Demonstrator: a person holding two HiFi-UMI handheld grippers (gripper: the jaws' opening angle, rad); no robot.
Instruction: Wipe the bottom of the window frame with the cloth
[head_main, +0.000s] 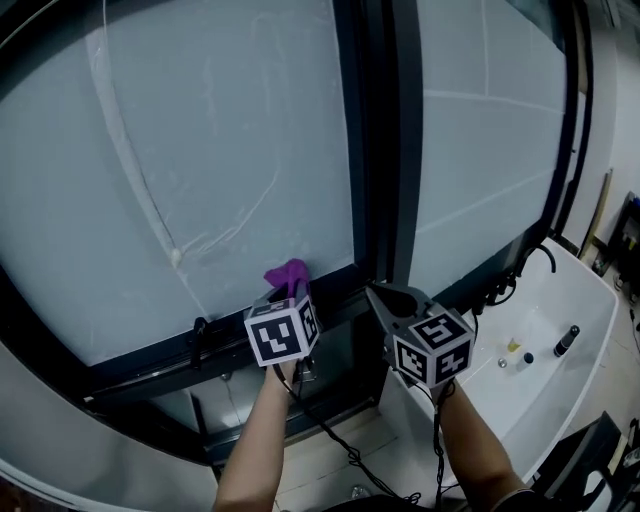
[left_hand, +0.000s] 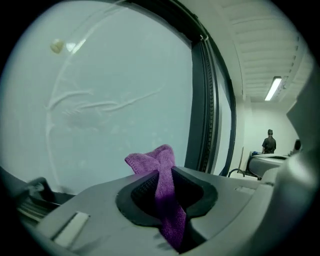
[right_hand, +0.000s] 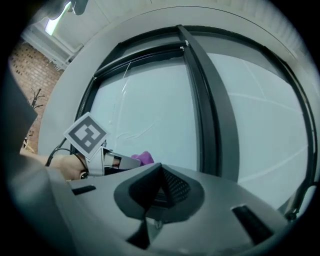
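A purple cloth (head_main: 289, 276) sticks up out of my left gripper (head_main: 287, 293), which is shut on it just in front of the pane, above the dark bottom rail of the window frame (head_main: 330, 290). In the left gripper view the cloth (left_hand: 161, 172) is pinched between the jaws and hangs down behind them. My right gripper (head_main: 383, 299) is held to the right, near the dark centre mullion (head_main: 378, 140), shut with nothing in it. The right gripper view shows the left gripper (right_hand: 131, 161) and its cloth (right_hand: 144, 158) at the left.
Frosted glass (head_main: 200, 150) carries curved smear marks. A black latch (head_main: 198, 338) sits on the lower frame at the left. A white sill (head_main: 540, 350) at the right holds small bottles (head_main: 566, 340) and a black cable (head_main: 500, 290). A person (left_hand: 269, 142) stands far off in the left gripper view.
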